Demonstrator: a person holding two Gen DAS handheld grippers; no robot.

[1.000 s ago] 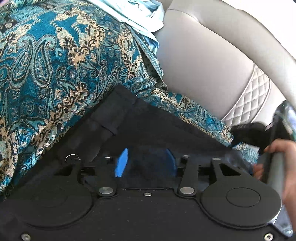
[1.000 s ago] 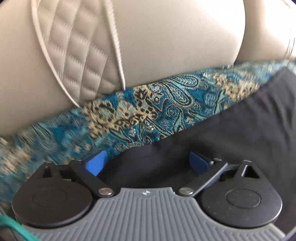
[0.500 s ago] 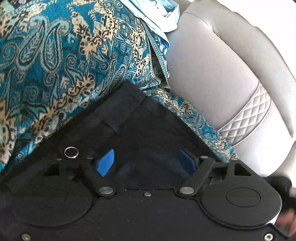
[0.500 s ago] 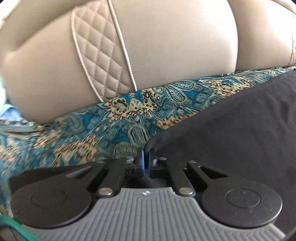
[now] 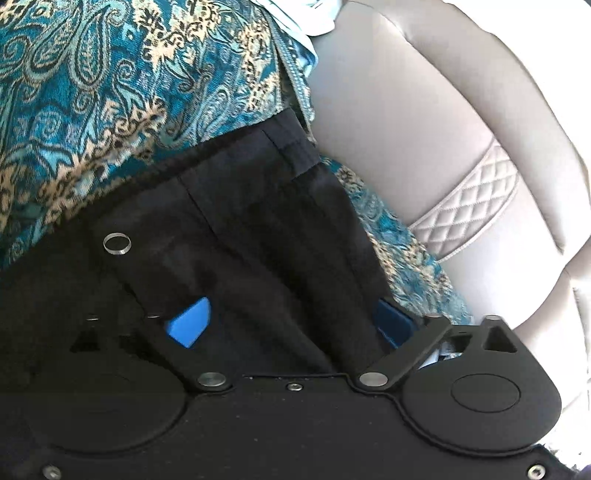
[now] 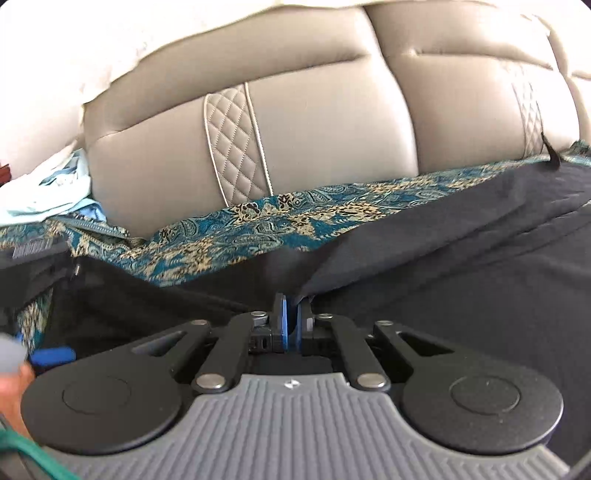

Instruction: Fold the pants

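Note:
The black pants [image 5: 258,221] lie on a teal paisley cover [image 5: 92,92] over a sofa seat. In the left wrist view their waistband corner with a belt loop and a metal ring [image 5: 117,244] points toward the backrest. My left gripper [image 5: 291,321] is open, its blue pads [image 5: 190,321] spread on either side of the waistband cloth. In the right wrist view the pants [image 6: 461,266] run off to the right. My right gripper [image 6: 290,325] is shut on a raised edge of the black cloth, lifting a fold.
A beige leather sofa backrest [image 6: 314,129] with quilted strips stands just behind the cover [image 6: 258,225]. Light blue and white clothes [image 6: 48,192] lie at the far left; they also show in the left wrist view [image 5: 299,14]. A hand [image 6: 11,384] shows at the left edge.
My right gripper went from open to shut on the pants edge and lifted it. My left gripper opened wider and moved along the waistband toward the backrest.

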